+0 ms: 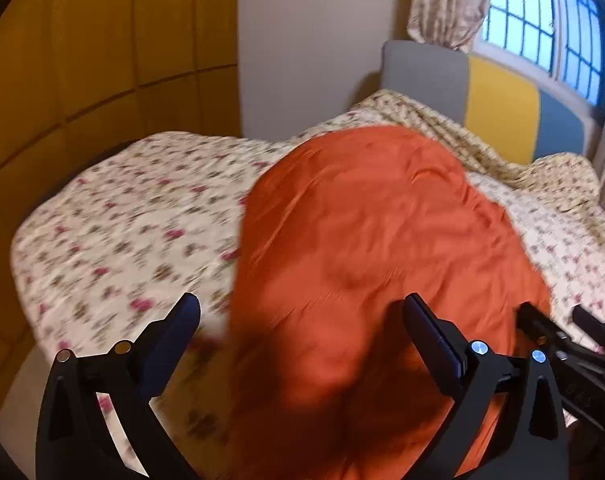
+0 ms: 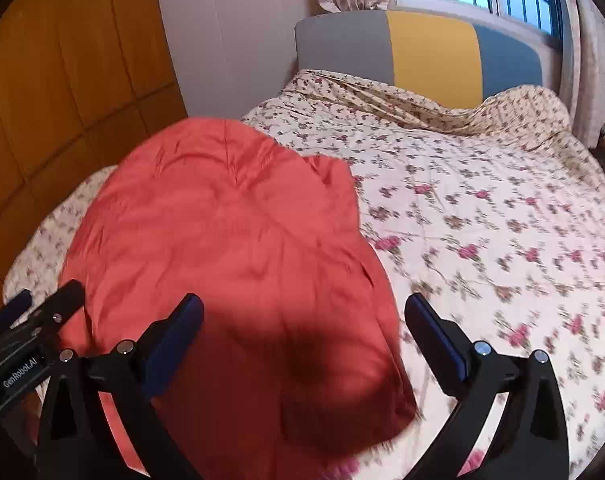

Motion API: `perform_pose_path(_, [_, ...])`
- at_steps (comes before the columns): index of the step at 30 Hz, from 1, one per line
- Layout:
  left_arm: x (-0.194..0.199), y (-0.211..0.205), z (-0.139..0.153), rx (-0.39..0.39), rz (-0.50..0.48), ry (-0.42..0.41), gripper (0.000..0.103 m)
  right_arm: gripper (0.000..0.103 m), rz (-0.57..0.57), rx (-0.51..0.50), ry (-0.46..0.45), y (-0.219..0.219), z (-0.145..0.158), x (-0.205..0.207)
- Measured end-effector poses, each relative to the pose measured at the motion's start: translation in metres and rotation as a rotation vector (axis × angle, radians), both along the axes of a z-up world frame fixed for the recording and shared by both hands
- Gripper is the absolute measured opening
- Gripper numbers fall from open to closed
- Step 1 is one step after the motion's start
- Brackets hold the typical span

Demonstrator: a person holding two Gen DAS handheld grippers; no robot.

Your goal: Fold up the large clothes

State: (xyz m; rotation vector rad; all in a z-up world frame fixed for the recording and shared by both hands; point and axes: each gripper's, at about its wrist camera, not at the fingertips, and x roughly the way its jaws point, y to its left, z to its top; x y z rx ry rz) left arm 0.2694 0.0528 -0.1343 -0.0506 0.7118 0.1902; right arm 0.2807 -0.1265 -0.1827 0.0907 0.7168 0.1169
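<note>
My left gripper (image 1: 302,308) is matte black plastic, two forked arms each ending in a dark blue padded finger (image 1: 174,344). Round metal screw heads mark the pivots, brassy on one arm and bluish silver on the other. My right gripper (image 2: 304,308) has the same build: black frame, blue pads, silver screws. A white "GenRobot.AI" label (image 2: 19,373) sits on the left one's black body.

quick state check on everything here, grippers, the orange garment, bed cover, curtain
left gripper: open, nothing held
right gripper: open, nothing held
orange garment: lying on the bed, released, creased
floral bed cover: spread out, rumpled near the headboard
curtain: drawn aside
</note>
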Motion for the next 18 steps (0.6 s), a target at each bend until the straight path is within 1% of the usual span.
perform_pose_path(4, [-0.029,0.003,0.005,0.044,0.026,-0.019,0.100,0.101,-0.003,-0.012,-0.022,-0.001,0.007,-0.031])
perform_pose_path(9, [-0.062,0.003,0.013,0.065,0.004,-0.029,0.100,0.101,0.021,0.012,-0.033,-0.001,0.018,-0.065])
perform_pose_path(14, [-0.096,0.003,0.024,0.061,-0.032,-0.048,0.100,0.101,0.043,0.018,-0.052,0.000,0.026,-0.095])
perform_pose_path(18, [-0.112,0.006,0.029,0.060,-0.029,-0.056,0.100,0.101,0.052,0.007,-0.071,-0.002,0.032,-0.107])
